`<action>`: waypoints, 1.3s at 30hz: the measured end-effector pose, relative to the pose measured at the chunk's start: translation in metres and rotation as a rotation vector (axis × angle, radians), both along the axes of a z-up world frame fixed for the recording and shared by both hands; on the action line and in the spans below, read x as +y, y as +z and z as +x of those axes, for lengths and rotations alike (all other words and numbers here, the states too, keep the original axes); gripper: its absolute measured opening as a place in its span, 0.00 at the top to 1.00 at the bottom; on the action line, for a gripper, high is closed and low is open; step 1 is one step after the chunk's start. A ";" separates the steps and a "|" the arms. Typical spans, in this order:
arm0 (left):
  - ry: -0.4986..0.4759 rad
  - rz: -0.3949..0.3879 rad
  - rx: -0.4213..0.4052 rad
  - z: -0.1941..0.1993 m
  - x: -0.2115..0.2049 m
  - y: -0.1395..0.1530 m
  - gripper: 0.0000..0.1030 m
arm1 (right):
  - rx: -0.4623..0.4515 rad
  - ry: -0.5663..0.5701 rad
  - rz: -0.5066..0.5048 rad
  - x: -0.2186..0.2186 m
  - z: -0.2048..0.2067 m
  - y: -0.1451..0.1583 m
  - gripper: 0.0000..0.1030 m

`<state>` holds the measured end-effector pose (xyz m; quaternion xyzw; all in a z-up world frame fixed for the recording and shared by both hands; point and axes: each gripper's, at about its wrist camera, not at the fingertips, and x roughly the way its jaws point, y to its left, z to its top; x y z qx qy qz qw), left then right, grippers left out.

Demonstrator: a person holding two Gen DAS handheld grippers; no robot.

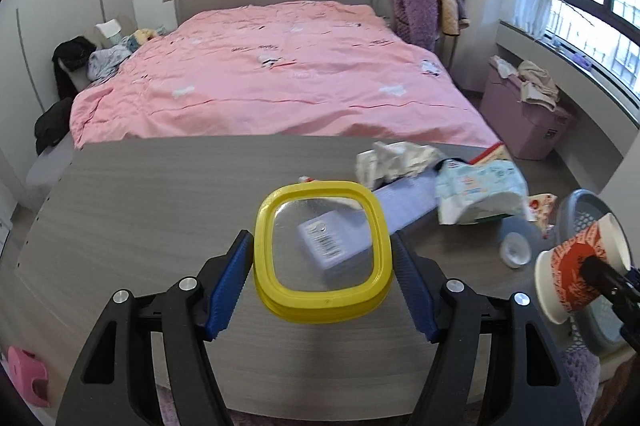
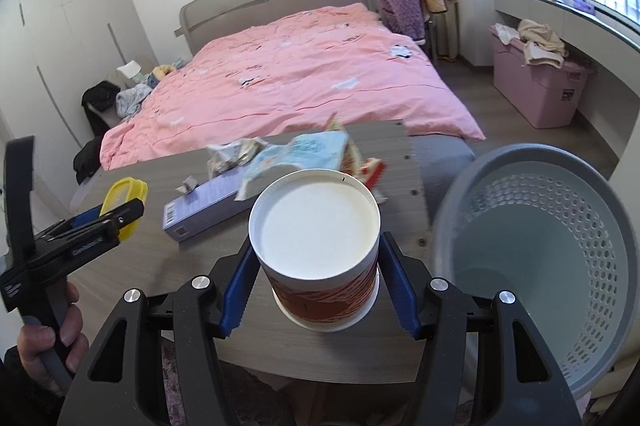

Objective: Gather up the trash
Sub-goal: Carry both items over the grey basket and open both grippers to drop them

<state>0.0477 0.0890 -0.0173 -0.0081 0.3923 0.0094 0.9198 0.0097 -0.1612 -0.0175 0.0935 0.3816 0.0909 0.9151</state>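
Right gripper (image 2: 318, 290) was clamped on paper cup (image 2: 316, 242), beside basket (image 2: 540, 266) off the table's right edge; left gripper (image 1: 322, 290) pinched yellow lid (image 1: 323, 254). Risk: thin-walled cup could crush or slip before clearing the rim.

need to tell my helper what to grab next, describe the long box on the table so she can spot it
On the grey wooden table at the foot of the pink bed, look among the trash pile. The long lavender box lies flat, one end tucked under the blue wipes pack; it is the only rigid, straight-edged item there.
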 end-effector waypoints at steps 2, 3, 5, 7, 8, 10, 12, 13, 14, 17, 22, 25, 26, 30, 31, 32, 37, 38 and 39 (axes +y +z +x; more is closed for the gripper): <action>-0.070 -0.010 -0.013 0.001 -0.028 0.007 0.35 | -0.004 -0.043 0.001 -0.020 -0.004 0.001 0.44; -0.108 -0.013 -0.019 0.002 -0.045 0.010 0.35 | -0.006 -0.062 -0.001 -0.028 -0.005 0.003 0.44; -0.174 -0.014 -0.025 0.006 -0.075 0.014 0.35 | -0.012 -0.109 -0.007 -0.049 -0.008 0.005 0.44; -0.240 -0.017 -0.024 0.009 -0.107 0.014 0.35 | -0.017 -0.162 -0.017 -0.073 -0.012 0.006 0.44; -0.270 -0.022 -0.023 0.010 -0.121 0.014 0.35 | -0.019 -0.194 -0.025 -0.087 -0.016 0.007 0.44; -0.335 -0.016 -0.024 0.012 -0.152 0.013 0.35 | -0.018 -0.238 -0.036 -0.107 -0.022 0.007 0.44; -0.397 -0.012 -0.022 0.012 -0.181 0.011 0.35 | -0.014 -0.287 -0.044 -0.131 -0.029 0.007 0.44; -0.426 -0.018 -0.016 0.012 -0.195 0.009 0.35 | -0.010 -0.306 -0.047 -0.141 -0.031 0.006 0.44; -0.458 -0.027 -0.006 0.013 -0.209 0.007 0.35 | -0.004 -0.325 -0.050 -0.150 -0.034 0.004 0.44; -0.514 -0.019 0.012 0.013 -0.242 -0.001 0.35 | 0.016 -0.365 -0.051 -0.173 -0.041 -0.003 0.44; -0.575 -0.001 0.057 0.012 -0.280 -0.020 0.34 | 0.048 -0.383 -0.036 -0.194 -0.047 -0.017 0.44; -0.591 0.005 0.085 0.011 -0.290 -0.029 0.34 | 0.063 -0.385 -0.032 -0.200 -0.051 -0.023 0.44; -0.590 0.006 0.091 0.011 -0.291 -0.031 0.34 | 0.068 -0.386 -0.029 -0.202 -0.053 -0.026 0.44; -0.585 0.008 0.102 0.012 -0.296 -0.034 0.34 | 0.074 -0.390 -0.016 -0.206 -0.054 -0.031 0.43; -0.583 0.011 0.102 0.012 -0.298 -0.035 0.34 | 0.076 -0.390 -0.014 -0.207 -0.054 -0.032 0.43; -0.580 0.014 0.102 0.012 -0.298 -0.035 0.34 | 0.079 -0.389 -0.012 -0.207 -0.052 -0.033 0.43; -0.571 0.025 0.095 0.009 -0.298 -0.032 0.33 | 0.071 -0.396 -0.006 -0.208 -0.052 -0.031 0.40; -0.569 0.029 0.095 0.008 -0.298 -0.032 0.32 | 0.064 -0.398 -0.005 -0.209 -0.052 -0.030 0.35; -0.567 0.032 0.095 0.008 -0.299 -0.032 0.30 | 0.058 -0.401 -0.004 -0.209 -0.053 -0.029 0.34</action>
